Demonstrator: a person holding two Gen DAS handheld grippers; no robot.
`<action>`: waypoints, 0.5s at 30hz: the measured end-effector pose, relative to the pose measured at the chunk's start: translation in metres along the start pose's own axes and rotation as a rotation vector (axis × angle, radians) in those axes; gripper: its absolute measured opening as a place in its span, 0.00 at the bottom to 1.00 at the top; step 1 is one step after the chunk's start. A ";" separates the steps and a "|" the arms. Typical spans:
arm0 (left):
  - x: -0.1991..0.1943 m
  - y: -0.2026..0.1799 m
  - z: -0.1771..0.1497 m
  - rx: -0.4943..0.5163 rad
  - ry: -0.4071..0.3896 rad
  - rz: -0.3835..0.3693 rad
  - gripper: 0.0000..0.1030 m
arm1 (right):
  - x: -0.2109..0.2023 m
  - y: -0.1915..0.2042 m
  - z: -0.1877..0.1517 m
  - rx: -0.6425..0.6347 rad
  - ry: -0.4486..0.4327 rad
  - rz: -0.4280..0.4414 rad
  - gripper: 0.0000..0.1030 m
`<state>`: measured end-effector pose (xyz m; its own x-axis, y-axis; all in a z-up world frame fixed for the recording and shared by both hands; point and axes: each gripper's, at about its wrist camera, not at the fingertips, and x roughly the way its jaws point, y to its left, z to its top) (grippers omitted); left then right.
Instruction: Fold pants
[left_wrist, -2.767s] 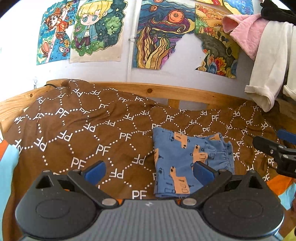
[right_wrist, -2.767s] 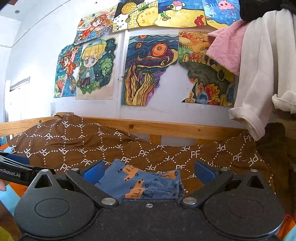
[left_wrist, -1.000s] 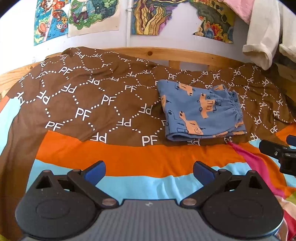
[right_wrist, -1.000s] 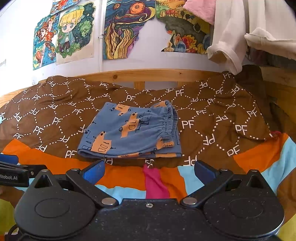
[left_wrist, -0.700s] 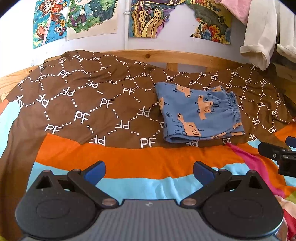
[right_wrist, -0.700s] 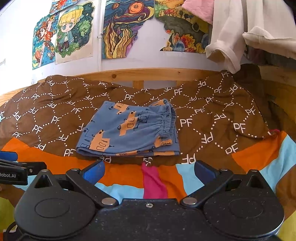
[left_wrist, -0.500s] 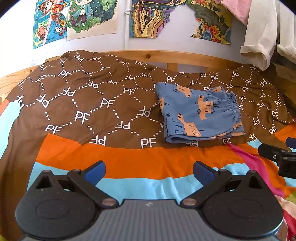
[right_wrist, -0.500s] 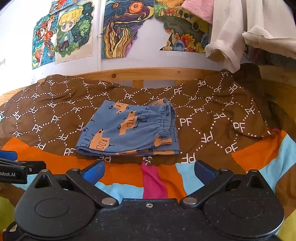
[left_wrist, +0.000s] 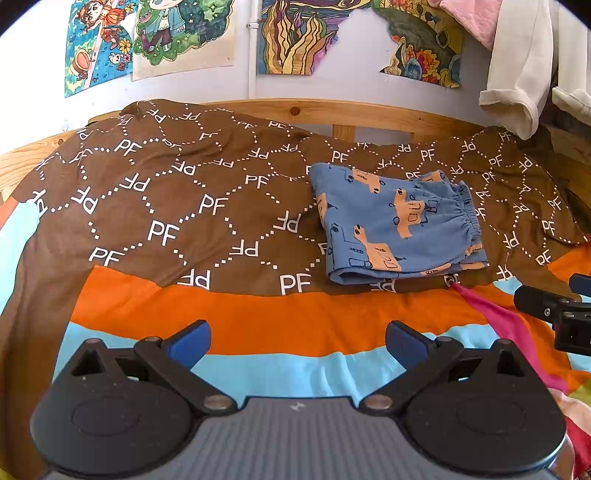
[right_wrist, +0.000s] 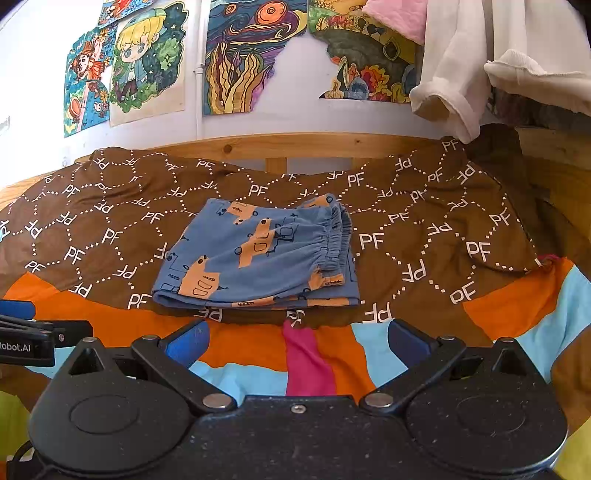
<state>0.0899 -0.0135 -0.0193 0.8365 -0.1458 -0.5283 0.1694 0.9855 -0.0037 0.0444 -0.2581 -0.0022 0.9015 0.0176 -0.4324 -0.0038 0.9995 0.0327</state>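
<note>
- lay folded into a compact blue bundle on the brown blanket (left_wrist: 192, 206): the pants (left_wrist: 397, 229), elastic waistband turned to the right, doubled edge toward the cameras; sat squarely ahead of the right claw in its own view (right_wrist: 258, 254)
- hung spread wide and empty above the striped bedding: the left claw (left_wrist: 297, 338); gripped nothing, touched nothing
- likewise gaped wide, holding nothing: the right claw (right_wrist: 295, 338); hovered over the striped sheet (right_wrist: 509, 306), apart from the cloth
- compared with a few seconds earlier, had drawn back and risen; bundle then sat close between the blue fingers, now lay well ahead with orange and light-blue stripes showing in between
- over the last second, barely shifted at all; pants kept the same shape and spot throughout
- judged from that: release done and retreat finished; fold looked complete, nothing left but perhaps a tidy of the layers peeking out at the near right corner
- seen at the edges: tip of the right claw in the left view (left_wrist: 554, 314), tip of the left claw in the right view (right_wrist: 33, 332); both level with one another, near the foot of the blanket
- hung beyond the wooden bed rail (right_wrist: 332, 147): drawings on the wall, a cream garment (right_wrist: 454, 66) at upper right; none of it in the way
</note>
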 end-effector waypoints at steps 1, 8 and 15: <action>0.000 0.000 0.000 0.000 0.000 0.000 1.00 | 0.000 0.000 0.000 0.001 0.000 0.000 0.99; 0.000 -0.001 0.000 -0.001 0.001 0.001 1.00 | 0.001 0.000 -0.001 0.002 0.001 0.000 0.99; 0.000 -0.003 -0.001 0.005 0.005 -0.006 1.00 | 0.001 0.000 -0.001 0.003 0.003 -0.001 0.99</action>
<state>0.0892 -0.0160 -0.0199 0.8327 -0.1510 -0.5327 0.1767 0.9843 -0.0027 0.0446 -0.2581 -0.0033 0.9002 0.0172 -0.4352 -0.0019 0.9994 0.0355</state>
